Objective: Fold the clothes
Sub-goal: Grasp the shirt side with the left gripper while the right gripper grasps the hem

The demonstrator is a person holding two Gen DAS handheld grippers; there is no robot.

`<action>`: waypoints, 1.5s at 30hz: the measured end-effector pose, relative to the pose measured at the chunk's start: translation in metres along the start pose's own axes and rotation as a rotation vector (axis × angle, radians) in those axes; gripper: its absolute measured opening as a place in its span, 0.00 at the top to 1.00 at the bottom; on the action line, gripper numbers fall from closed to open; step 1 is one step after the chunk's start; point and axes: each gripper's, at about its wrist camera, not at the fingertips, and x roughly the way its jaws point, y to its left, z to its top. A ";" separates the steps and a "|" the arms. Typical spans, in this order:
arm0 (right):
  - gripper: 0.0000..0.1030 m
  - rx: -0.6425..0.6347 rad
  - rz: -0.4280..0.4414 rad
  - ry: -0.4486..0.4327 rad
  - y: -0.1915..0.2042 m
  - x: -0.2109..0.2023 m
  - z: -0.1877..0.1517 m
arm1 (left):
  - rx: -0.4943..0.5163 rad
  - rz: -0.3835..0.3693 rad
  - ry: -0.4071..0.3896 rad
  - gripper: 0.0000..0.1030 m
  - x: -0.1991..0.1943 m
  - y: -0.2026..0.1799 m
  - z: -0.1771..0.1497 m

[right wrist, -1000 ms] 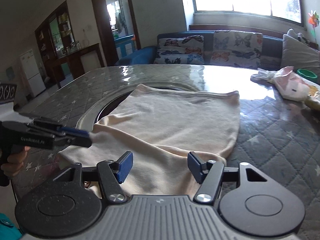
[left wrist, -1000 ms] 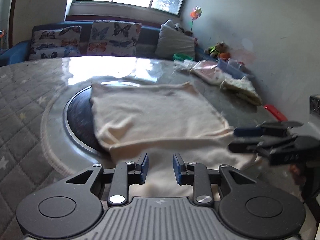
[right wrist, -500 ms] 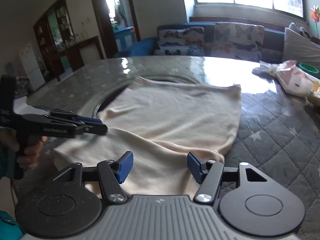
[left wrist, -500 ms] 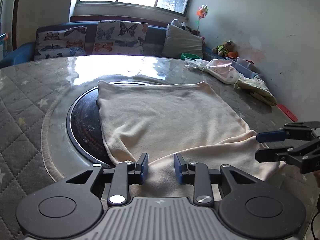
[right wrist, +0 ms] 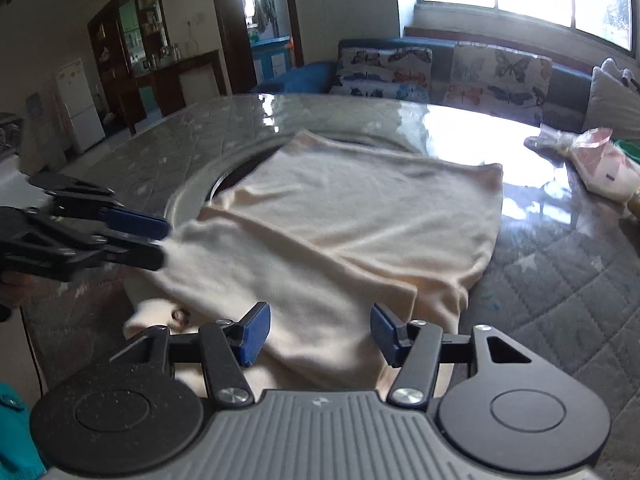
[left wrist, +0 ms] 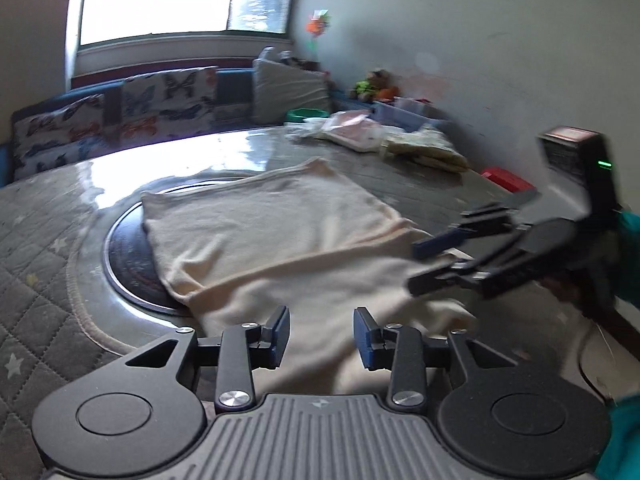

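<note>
A cream garment (left wrist: 272, 232) lies partly folded on the round table, over the dark turntable; it also shows in the right wrist view (right wrist: 360, 216). My left gripper (left wrist: 321, 334) is open, just above the garment's near edge. In the right wrist view it (right wrist: 162, 240) sits at the garment's left corner, jaws apart with the cloth edge at their tips. My right gripper (right wrist: 320, 334) is open over the garment's near fold. In the left wrist view it (left wrist: 414, 268) hovers open at the garment's right edge.
The table has a quilted grey cover (right wrist: 560, 280) and a glossy ring around the dark turntable (left wrist: 128, 256). Bags and cloth bundles (left wrist: 360, 136) lie at the far right, with a red object (left wrist: 506, 178). A sofa with butterfly cushions (right wrist: 440, 72) stands behind.
Both grippers have moved closer to the garment's near edge and lower. The right gripper swung in toward the cloth's right edge. The near part of the garment looks more bunched.
</note>
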 end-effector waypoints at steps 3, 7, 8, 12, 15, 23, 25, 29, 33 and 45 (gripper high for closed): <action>0.46 -0.043 -0.010 0.004 0.006 -0.005 -0.004 | 0.089 -0.027 0.016 0.56 -0.010 -0.017 -0.010; 0.45 -0.111 -0.017 -0.001 0.015 -0.022 -0.004 | 0.185 -0.020 0.040 0.55 -0.010 -0.029 -0.022; 0.45 -0.132 -0.022 0.003 0.016 -0.025 -0.006 | 0.207 -0.011 0.045 0.55 -0.008 -0.032 -0.025; 0.40 -0.198 -0.041 0.025 0.024 -0.035 -0.014 | 0.268 0.016 0.043 0.55 0.005 -0.041 -0.029; 0.37 -0.257 -0.059 0.038 0.031 -0.040 -0.021 | 0.306 0.025 0.041 0.60 0.013 -0.046 -0.031; 0.24 -0.396 -0.078 0.040 0.046 -0.049 -0.037 | 0.223 0.035 -0.018 0.87 0.011 -0.034 -0.015; 0.24 -0.438 -0.084 0.042 0.050 -0.047 -0.040 | 0.187 0.031 -0.035 0.87 0.011 -0.028 -0.007; 0.24 -0.524 -0.090 0.018 0.061 -0.038 -0.043 | 0.149 0.024 -0.048 0.87 0.015 -0.017 0.004; 0.26 -0.545 -0.096 -0.016 0.065 -0.026 -0.039 | 0.136 0.012 -0.038 0.87 0.021 -0.012 0.007; 0.74 -0.415 -0.004 0.005 0.037 -0.005 -0.017 | 0.131 -0.025 -0.018 0.75 0.013 -0.009 -0.005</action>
